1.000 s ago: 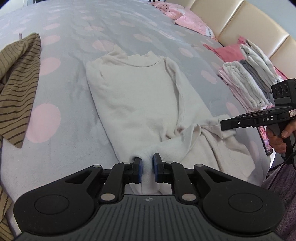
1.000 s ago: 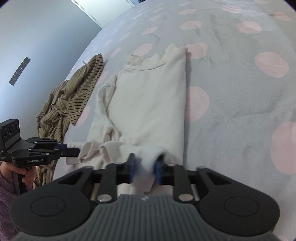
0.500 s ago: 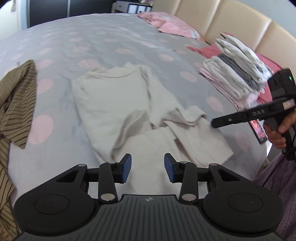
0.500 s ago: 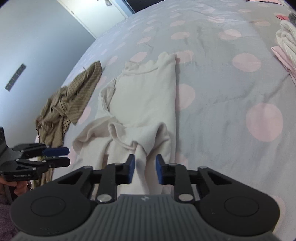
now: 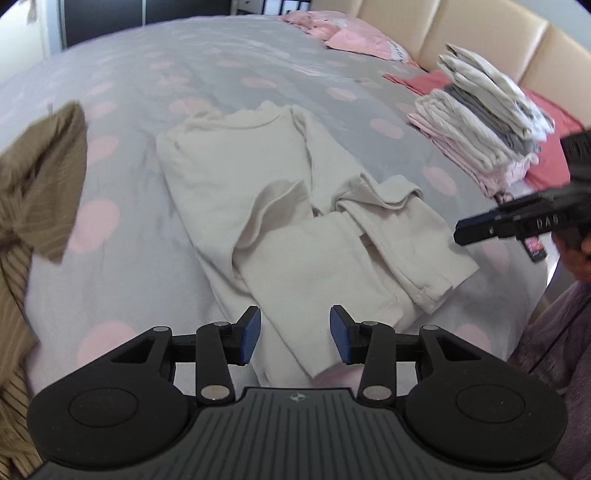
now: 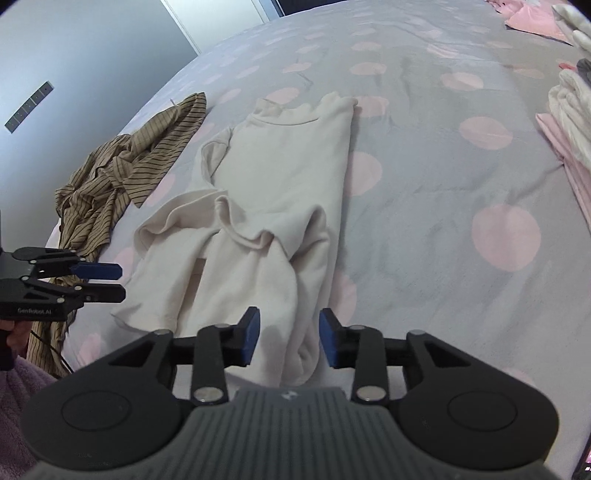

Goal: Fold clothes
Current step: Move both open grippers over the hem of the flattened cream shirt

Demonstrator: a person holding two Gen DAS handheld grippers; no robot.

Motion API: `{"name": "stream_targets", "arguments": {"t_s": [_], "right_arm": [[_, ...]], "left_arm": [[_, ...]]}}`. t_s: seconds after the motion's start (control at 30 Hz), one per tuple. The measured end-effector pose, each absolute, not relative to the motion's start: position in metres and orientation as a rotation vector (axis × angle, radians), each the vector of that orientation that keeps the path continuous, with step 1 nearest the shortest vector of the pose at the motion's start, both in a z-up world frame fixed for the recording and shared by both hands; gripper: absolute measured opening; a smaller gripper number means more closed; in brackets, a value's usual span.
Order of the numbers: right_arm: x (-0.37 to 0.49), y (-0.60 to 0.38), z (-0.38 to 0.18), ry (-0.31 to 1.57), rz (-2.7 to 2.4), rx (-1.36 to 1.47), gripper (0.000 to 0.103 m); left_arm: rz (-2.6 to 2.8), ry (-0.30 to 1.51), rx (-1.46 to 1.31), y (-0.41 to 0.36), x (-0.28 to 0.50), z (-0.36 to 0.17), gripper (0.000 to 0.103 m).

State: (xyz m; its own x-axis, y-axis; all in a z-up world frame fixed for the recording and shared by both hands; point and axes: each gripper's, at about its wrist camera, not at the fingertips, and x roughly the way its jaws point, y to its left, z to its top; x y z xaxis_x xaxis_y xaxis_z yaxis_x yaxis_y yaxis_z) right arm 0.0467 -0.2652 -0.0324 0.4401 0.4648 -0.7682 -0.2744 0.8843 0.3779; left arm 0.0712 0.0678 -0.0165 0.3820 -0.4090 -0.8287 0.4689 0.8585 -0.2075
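Note:
A cream long-sleeved sweater (image 5: 236, 184) lies on the bed with its collar at the far end, its hem and sleeves bunched at the near end. It also shows in the right wrist view (image 6: 288, 177). My left gripper (image 5: 294, 334) is open and empty just above the near hem. My right gripper (image 6: 289, 338) is open, its jaws either side of a fold of the hem without gripping it. Each gripper shows in the other's view, the left gripper (image 6: 107, 282) and the right gripper (image 5: 465, 232).
The bed has a grey cover with pink dots (image 6: 443, 184). A brown striped shirt (image 5: 40, 177) lies crumpled at the left; it also shows in the right wrist view (image 6: 122, 177). A stack of folded clothes (image 5: 484, 122) sits by the beige headboard (image 5: 480, 33). Pink garments (image 5: 347, 33) lie far back.
Both grippers have let go of the sweater's hem, opened and pulled back and up. The hem now rests bunched on the bed.

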Motion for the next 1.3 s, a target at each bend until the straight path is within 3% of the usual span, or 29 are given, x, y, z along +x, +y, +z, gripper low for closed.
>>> {"name": "stream_targets", "arguments": {"t_s": [0.03, 0.07, 0.1, 0.13, 0.27, 0.43, 0.8, 0.93, 1.0, 1.07, 1.13, 1.2, 1.3], "right_arm": [[0.046, -0.262, -0.034, 1.011, 0.476, 0.193, 0.037], [0.045, -0.257, -0.033, 1.003, 0.492, 0.166, 0.025], [0.044, -0.252, -0.032, 0.994, 0.511, 0.133, 0.011], [0.044, -0.247, -0.031, 0.984, 0.529, 0.104, 0.009], [0.046, -0.236, -0.02, 0.941, 0.564, 0.064, 0.006], [0.07, -0.238, -0.012, 0.906, 0.554, 0.168, 0.005], [0.139, -0.24, 0.008, 0.806, 0.469, 0.314, 0.005], [0.157, -0.237, 0.004, 0.807, 0.431, 0.333, 0.011], [0.161, -0.238, 0.002, 0.809, 0.41, 0.331, 0.017], [0.165, -0.238, 0.0, 0.811, 0.39, 0.33, 0.021], [0.168, -0.239, -0.002, 0.813, 0.37, 0.328, 0.026], [0.168, -0.241, -0.002, 0.815, 0.358, 0.324, 0.039], [0.163, -0.243, -0.002, 0.845, 0.384, 0.326, 0.043]], "left_arm": [[-0.567, 1.054, 0.048, 0.068, 0.072, -0.021, 0.039], [-0.576, 1.066, 0.046, 0.067, 0.073, -0.024, 0.037], [-0.592, 1.068, 0.072, 0.062, 0.071, -0.025, 0.032], [-0.605, 1.066, 0.102, 0.057, 0.069, -0.026, 0.022], [-0.641, 1.054, 0.091, 0.048, 0.072, -0.024, 0.005], [-0.624, 1.001, -0.079, 0.063, 0.098, -0.011, 0.004], [-0.51, 0.84, -0.155, 0.067, 0.166, 0.026, 0.004], [-0.431, 0.84, -0.167, 0.059, 0.189, 0.02, 0.005], [-0.41, 0.848, -0.176, 0.058, 0.196, 0.015, 0.01], [-0.387, 0.839, -0.178, 0.058, 0.199, 0.014, 0.028], [-0.362, 0.817, -0.147, 0.057, 0.198, 0.017, 0.033], [-0.352, 0.803, -0.12, 0.057, 0.195, 0.021, 0.039], [-0.351, 0.802, -0.114, 0.059, 0.189, 0.025, 0.041]]}}
